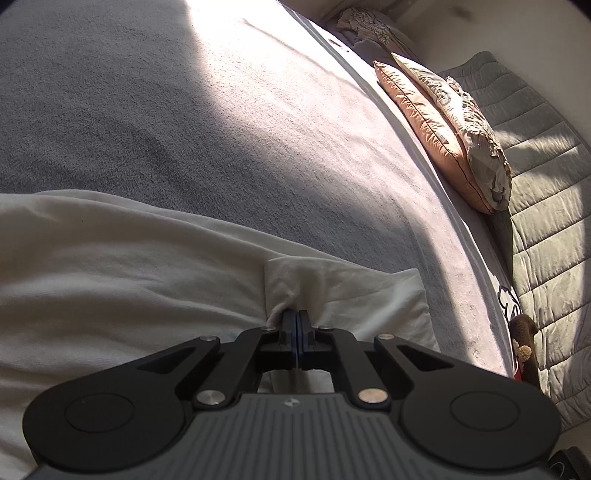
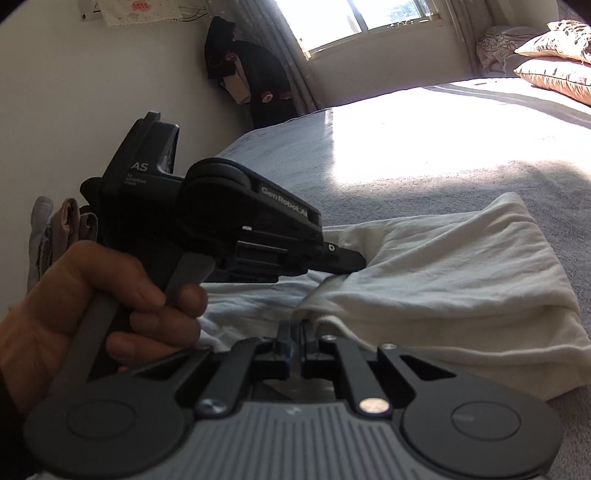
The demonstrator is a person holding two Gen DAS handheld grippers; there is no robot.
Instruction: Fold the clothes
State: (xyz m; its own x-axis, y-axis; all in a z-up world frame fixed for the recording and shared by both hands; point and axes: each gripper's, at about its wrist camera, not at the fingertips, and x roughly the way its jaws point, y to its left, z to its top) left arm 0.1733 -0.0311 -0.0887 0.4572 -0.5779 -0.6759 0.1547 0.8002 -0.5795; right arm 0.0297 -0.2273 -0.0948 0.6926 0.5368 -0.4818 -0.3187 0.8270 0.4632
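One cream garment [image 2: 461, 266] is seen spread on the grey bedspread [image 1: 166, 122], at its near edge, and everything else is placed from it. Left of the garment, one hand [image 2: 74, 306] is wrapped round the left gripper [image 2: 354, 260], on whose body "GenRobot.AI" and the letters "AS" can be read; smaller print below cannot be made out. Its jaws are closed tight on a raised pleat of the garment's edge. Just beside it, the right gripper [image 2: 297, 328] is pinched nearly closed on a hem fold of the same garment. Beyond the garment, to the right, two pillows [image 1: 443, 125] are stacked, one peach, one patterned. One window [image 2: 369, 18] is seen behind.
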